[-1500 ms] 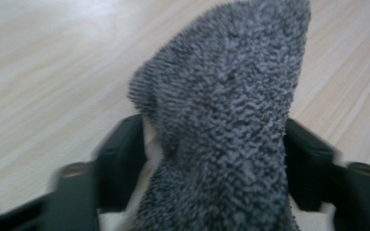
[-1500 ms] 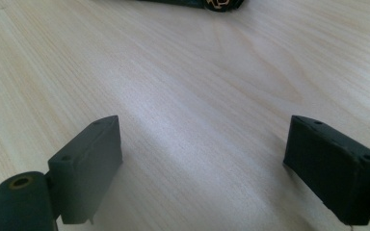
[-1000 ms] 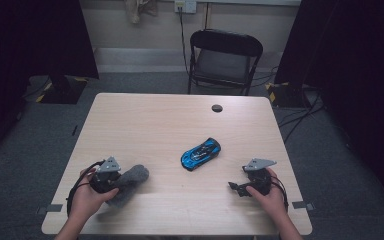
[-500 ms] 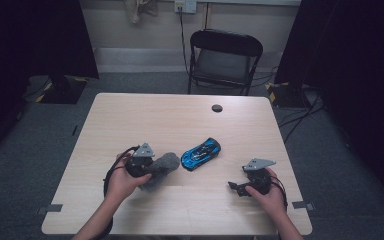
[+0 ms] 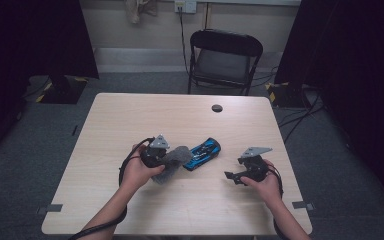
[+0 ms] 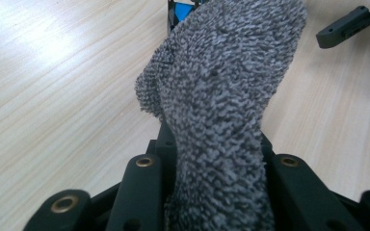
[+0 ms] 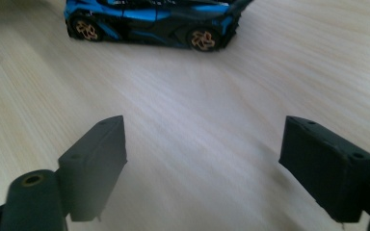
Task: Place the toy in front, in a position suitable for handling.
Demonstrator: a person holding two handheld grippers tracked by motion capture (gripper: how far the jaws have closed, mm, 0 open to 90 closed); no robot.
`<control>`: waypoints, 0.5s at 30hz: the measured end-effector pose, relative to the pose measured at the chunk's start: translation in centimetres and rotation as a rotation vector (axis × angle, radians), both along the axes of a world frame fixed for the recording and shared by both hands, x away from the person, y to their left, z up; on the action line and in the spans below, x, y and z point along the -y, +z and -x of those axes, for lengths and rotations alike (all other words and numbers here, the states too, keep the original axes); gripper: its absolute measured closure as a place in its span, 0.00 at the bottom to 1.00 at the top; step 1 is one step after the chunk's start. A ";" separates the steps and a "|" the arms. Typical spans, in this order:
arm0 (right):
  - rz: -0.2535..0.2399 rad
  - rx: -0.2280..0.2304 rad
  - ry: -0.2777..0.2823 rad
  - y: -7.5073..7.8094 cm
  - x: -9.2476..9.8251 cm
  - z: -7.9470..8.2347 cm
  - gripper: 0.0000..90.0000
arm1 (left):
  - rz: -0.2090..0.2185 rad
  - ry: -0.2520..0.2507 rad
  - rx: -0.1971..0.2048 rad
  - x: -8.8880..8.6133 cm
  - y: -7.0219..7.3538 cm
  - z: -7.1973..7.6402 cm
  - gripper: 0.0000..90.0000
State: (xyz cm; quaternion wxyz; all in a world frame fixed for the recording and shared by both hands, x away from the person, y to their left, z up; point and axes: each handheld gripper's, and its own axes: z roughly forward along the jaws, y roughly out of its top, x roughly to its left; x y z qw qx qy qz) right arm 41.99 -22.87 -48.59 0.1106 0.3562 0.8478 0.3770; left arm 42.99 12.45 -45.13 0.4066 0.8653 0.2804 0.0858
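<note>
The left gripper (image 5: 166, 159) is clamped on a grey cloth (image 5: 174, 159), which stands up between its jaws in the left gripper view (image 6: 221, 96) and reaches forward over the near end of the toy car (image 5: 202, 153). In the high view the cloth's free edge appears to touch or just overlap that end; actual contact cannot be confirmed. The car, blue and black, lies flat on its wheels near the middle of the table (image 5: 145, 115), its long axis running diagonally from the cloth up and away to the right. The left gripper is the nearer of the two and sits in line with that axis, so a wipe along the car's length seems the likely next stroke. The right gripper (image 5: 235, 176) rests well apart, to the right and nearer the person, and faces the car's side (image 7: 149, 21); its jaws stand wide with nothing between them (they have just closed slightly). A steadying grip across the car's width looks open to it. The table is pale wood grain, bare apart from a small dark round fitting (image 5: 217, 108) near its far edge. Beyond stand a black folding chair (image 5: 225, 60), a grey floor and dark curtains at both sides.
</note>
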 end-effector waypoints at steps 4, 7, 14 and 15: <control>-0.014 0.016 0.013 0.3 -0.9 -1.2 0.32 | -0.001 -0.007 -0.001 0.7 0.0 -0.5 0.76; -0.007 0.025 0.024 0.7 -1.7 -2.0 0.37 | -0.004 -0.005 0.005 1.1 0.0 -0.9 0.76; -0.008 0.033 0.054 1.2 -3.1 -3.3 0.45 | -0.002 -0.011 0.015 2.3 0.1 -1.8 0.76; 0.000 0.034 0.055 1.2 -3.3 -3.3 0.45 | -0.005 -0.010 0.016 2.6 0.2 -1.9 0.76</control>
